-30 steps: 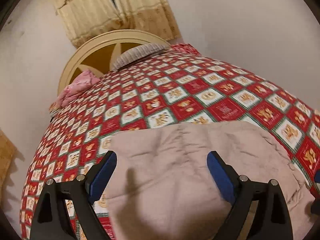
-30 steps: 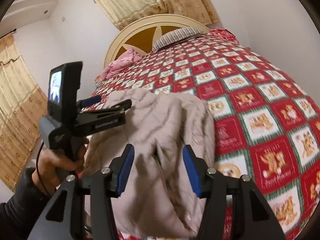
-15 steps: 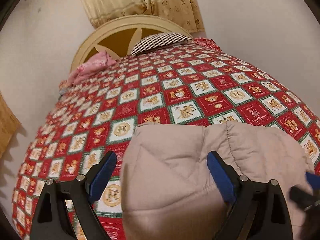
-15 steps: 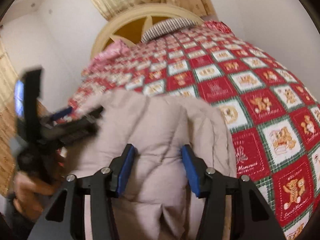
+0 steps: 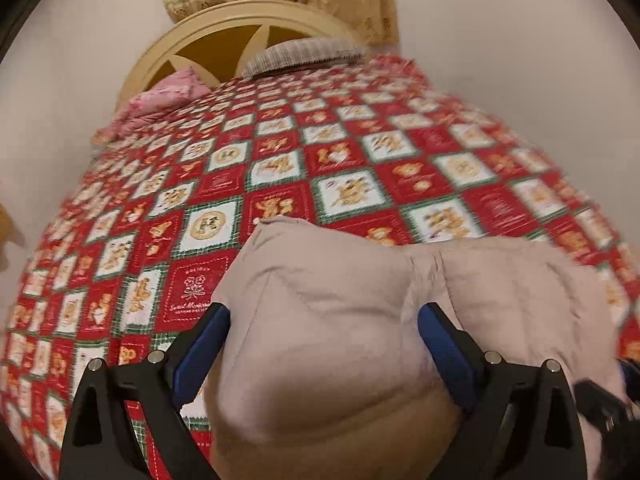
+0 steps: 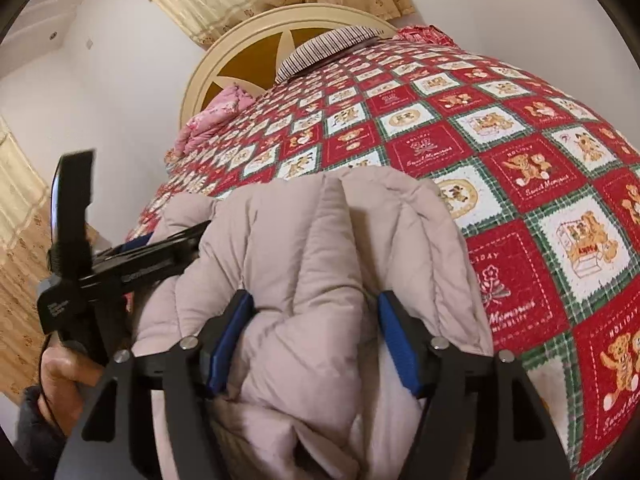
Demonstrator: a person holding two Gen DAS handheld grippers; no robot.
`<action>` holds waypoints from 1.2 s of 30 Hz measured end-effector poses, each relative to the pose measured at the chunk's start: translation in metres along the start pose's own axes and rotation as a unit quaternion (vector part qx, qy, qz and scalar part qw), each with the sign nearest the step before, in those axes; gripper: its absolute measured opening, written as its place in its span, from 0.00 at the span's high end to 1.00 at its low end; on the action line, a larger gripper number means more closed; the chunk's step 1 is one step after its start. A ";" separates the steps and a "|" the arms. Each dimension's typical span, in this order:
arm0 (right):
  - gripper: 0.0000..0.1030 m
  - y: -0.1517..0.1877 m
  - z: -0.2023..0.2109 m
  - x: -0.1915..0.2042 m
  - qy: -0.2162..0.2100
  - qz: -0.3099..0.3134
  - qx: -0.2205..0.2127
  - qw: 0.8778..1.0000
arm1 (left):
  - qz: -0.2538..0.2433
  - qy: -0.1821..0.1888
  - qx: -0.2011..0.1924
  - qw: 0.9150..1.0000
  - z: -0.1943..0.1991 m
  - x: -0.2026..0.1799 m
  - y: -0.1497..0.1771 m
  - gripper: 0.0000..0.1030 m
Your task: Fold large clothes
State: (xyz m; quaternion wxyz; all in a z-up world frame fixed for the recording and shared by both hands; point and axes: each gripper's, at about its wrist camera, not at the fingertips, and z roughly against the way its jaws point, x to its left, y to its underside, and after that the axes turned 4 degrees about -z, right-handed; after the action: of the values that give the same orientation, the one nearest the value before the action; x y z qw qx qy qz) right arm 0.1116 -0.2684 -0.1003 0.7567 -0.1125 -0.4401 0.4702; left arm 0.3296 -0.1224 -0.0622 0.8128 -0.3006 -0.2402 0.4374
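A folded, quilted beige jacket lies puffy and creased at the near edge of a bed with a red patchwork quilt. The right gripper is opening around a thick fold; the left gripper straddles it, fingers apart. Releasing cleanly, then pressing the bundle flat, should keep the fold.

The puffy jacket is pale dusty pink; the quilt is red-and-white checks edged green, with teddy bears; the pillow is striped; the headboard is cream.
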 end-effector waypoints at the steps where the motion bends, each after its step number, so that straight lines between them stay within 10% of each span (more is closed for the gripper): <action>1: 0.31 -0.001 0.008 -0.002 -0.009 -0.007 -0.005 1.000 | 0.021 0.016 -0.023 0.999 0.018 0.013 0.006 0.07; 5: 0.00 -0.007 0.047 -0.012 -0.034 -0.017 -0.051 0.998 | 0.062 0.042 -0.073 0.995 0.063 0.048 0.032 0.07; 12: 0.00 -0.012 0.032 -0.020 -0.003 0.022 -0.003 1.000 | 0.157 0.142 -0.040 0.977 0.053 0.077 0.081 0.07; 16: 0.00 -0.001 -0.003 -0.040 -0.028 -0.010 0.059 0.998 | 0.216 0.254 -0.009 0.943 0.030 0.074 0.100 0.07; 26: 0.00 0.008 -0.010 -0.054 -0.140 -0.026 0.097 0.985 | 0.243 0.386 -0.022 0.890 0.020 0.094 0.109 0.06; 29: 0.00 0.012 -0.018 -0.042 -0.147 -0.017 0.111 0.983 | 0.210 0.347 0.015 0.914 0.005 0.077 0.106 0.01; 32: 0.00 0.009 -0.028 -0.043 -0.140 -0.022 0.115 0.983 | 0.245 0.373 0.028 0.895 -0.009 0.079 0.113 0.01; 36: 0.00 0.012 -0.028 -0.043 -0.142 -0.015 0.111 0.984 | 0.232 0.373 0.013 0.898 -0.008 0.077 0.115 0.01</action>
State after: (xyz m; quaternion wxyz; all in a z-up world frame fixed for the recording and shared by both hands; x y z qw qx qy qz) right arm 0.1186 -0.2903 -0.1475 0.7013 0.0467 -0.4898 0.5159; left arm 0.3084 -0.0081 -0.1385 0.7218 -0.4788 0.1629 0.4725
